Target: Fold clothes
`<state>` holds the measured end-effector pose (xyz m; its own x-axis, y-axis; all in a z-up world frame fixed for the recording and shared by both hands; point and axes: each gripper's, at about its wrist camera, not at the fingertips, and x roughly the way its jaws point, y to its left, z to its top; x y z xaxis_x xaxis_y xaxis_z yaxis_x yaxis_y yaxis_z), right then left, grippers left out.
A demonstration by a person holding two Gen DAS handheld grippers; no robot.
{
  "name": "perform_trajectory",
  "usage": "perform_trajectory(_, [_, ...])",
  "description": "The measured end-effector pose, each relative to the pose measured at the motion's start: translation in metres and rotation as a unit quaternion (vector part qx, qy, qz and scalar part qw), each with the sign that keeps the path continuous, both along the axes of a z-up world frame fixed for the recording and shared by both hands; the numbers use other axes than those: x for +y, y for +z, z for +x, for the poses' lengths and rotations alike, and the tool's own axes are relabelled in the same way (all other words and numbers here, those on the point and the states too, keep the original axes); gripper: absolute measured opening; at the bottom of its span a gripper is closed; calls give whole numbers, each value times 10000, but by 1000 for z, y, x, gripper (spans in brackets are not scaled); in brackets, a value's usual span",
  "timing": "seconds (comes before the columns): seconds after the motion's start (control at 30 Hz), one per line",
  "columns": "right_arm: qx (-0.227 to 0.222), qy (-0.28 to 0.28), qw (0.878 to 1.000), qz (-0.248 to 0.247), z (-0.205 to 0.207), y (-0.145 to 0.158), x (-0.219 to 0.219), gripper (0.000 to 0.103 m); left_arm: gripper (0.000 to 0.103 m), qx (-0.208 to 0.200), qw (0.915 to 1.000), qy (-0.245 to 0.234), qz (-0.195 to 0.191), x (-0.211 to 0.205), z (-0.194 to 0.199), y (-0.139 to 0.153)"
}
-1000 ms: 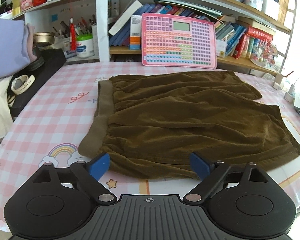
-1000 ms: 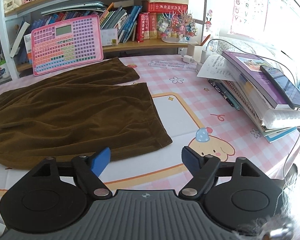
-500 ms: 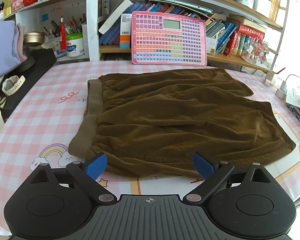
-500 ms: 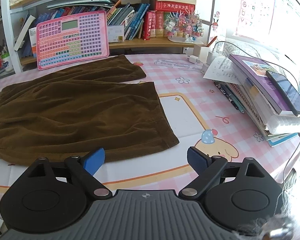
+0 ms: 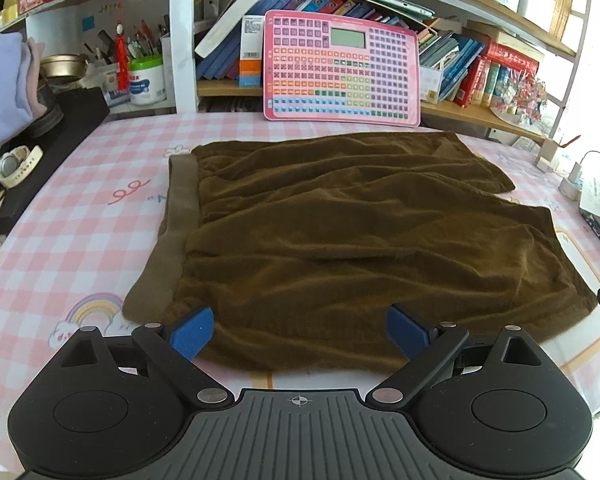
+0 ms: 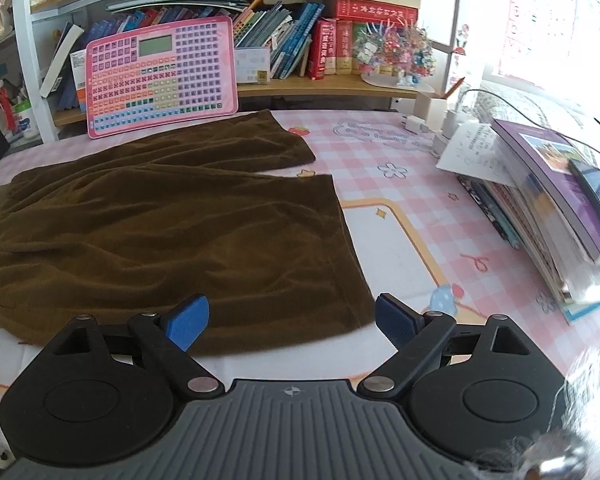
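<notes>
Brown velvet shorts (image 5: 340, 240) lie flat on the pink checked tablecloth (image 5: 80, 232), waistband (image 5: 172, 236) to the left and leg hems to the right. My left gripper (image 5: 300, 330) hovers open over the near edge of the shorts, close to the waistband corner, its blue pads (image 5: 192, 330) wide apart with nothing between them. In the right wrist view the same shorts (image 6: 172, 232) fill the left half. My right gripper (image 6: 292, 320) stands open above the near hem corner (image 6: 360, 312) of the front leg.
A pink keyboard toy (image 5: 340, 72) leans on the bookshelf behind the shorts. A stack of books (image 6: 548, 200), papers and chargers (image 6: 444, 124) line the right table edge. A black case with a watch (image 5: 16, 164) and folded clothes (image 5: 0, 88) sit at left.
Both grippers have shifted right and slightly forward along the near edge of the shorts. The shorts have not moved and both grippers stayed open.
</notes>
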<state>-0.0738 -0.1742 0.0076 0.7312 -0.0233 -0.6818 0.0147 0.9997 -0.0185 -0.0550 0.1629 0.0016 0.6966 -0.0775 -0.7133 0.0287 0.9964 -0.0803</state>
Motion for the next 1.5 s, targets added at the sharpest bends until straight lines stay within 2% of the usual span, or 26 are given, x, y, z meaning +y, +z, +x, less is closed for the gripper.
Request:
perform_trajectory(0.27, [57,501,9985,-209,62,3,-17,90,95,26,9998,117,139,0,45,7])
perform_trajectory(0.4, [-12,917,9952,-348,108,10,-29,90,95,68,9992,268,291,1,71,11])
perform_trajectory(0.53, [-50,1348,9904,-285,159,14,-43,90,95,48,9983,379,433,1,95,15])
perform_trajectory(0.87, [-112,2311,9722,-373,291,20,-52,90,95,81,9961,469,748,8,167,13])
perform_trajectory(1.07, [-126,2443,9689,-374,358,12,-57,90,95,155,9958,407,801,17,204,4])
perform_trajectory(1.23, [62,2615,9648,-279,395,-5,-55,90,96,174,9960,288,827,22,222,-5])
perform_trajectory(1.5, [256,3003,9533,-193,429,-29,-45,88,95,239,9963,75,817,28,245,-18])
